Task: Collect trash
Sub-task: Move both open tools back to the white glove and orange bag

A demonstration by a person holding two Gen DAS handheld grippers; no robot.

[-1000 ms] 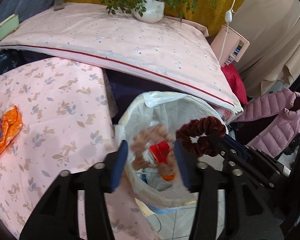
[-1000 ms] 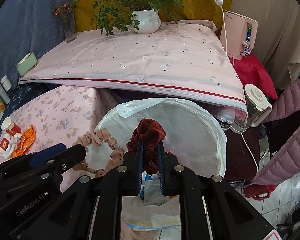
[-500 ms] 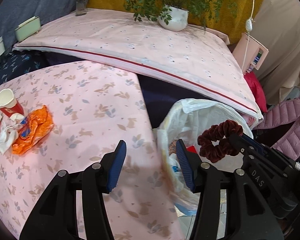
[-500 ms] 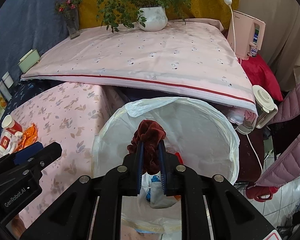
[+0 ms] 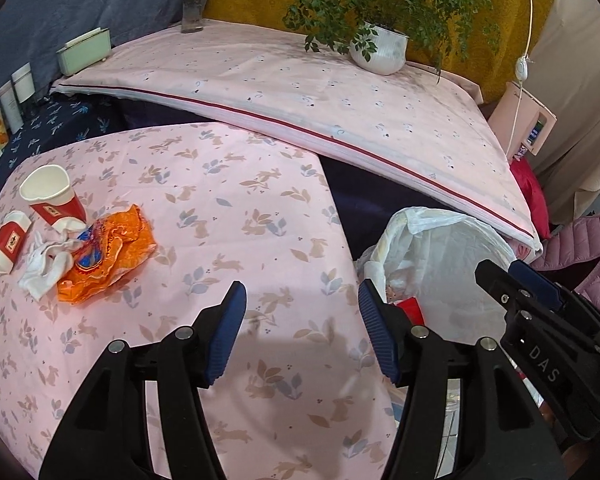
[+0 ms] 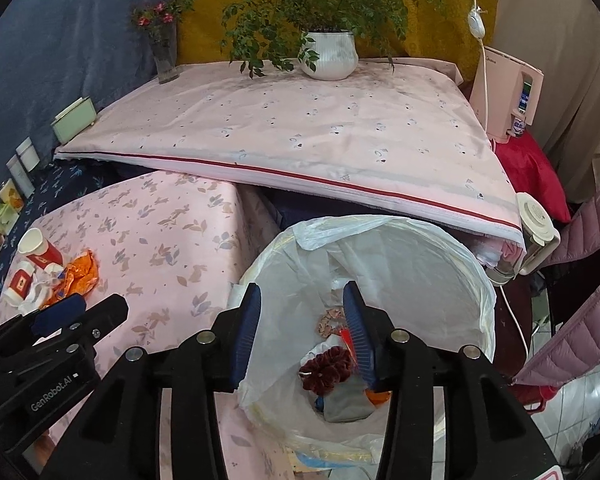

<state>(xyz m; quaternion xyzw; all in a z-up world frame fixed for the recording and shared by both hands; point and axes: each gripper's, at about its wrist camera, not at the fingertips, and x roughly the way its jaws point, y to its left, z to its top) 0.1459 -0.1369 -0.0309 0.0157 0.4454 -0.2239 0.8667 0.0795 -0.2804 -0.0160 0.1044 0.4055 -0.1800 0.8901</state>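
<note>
On the low table point(image 5: 228, 216) draped in a pink rabbit-print cloth, the remaining trash sits bunched near the left edge, well apart from the lined bin point(image 6: 460, 264) standing off the table's right side. Largest is a crumpled orange wrapper point(image 5: 108, 256), glossy and likely slippery, light, and best pinched at a raised fold. Touching it on the left lies a wad of white tissue point(image 5: 46, 268), soft and nearly weightless, which should take a grip anywhere on its bulk. An upright red-and-white paper cup point(image 5: 52, 198) stands just behind; it looks thin-walled and would crush under pressure, so the rim is the safer hold. A second, smaller cup point(image 5: 8, 242) lies on its side by the table's edge. Inside the bin, a dark red scrunchie point(image 6: 326, 370) rests on other refuse. Above it, the right gripper point(image 6: 300, 328) is opening with nothing between its jaws. The left gripper point(image 5: 302, 334), also opening and empty, hangs over the cloth near the table's right edge.
</note>
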